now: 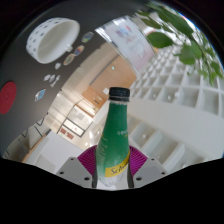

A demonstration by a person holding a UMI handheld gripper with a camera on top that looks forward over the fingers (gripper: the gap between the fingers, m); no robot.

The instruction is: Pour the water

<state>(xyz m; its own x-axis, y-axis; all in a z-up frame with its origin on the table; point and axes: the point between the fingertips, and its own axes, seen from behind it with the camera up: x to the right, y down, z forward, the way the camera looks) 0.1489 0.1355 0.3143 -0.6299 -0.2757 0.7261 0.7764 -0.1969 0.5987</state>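
Observation:
A green plastic bottle [117, 135] with a black cap [119, 95] and a yellow label stands upright between my fingers. My gripper [112, 163] is shut on the bottle: the magenta pads [87, 160] press against its lower body on both sides. The bottle is lifted, and the view looks up past it into the room. The bottle's base is hidden below the fingers. No cup or glass is in sight.
Beyond the bottle are white shelves [165, 85], green plant leaves [170, 40] above them, a white perforated lamp or basket [48, 38], and a red round object [8, 97] off to the side. A pale floor or counter [75, 110] lies behind the bottle.

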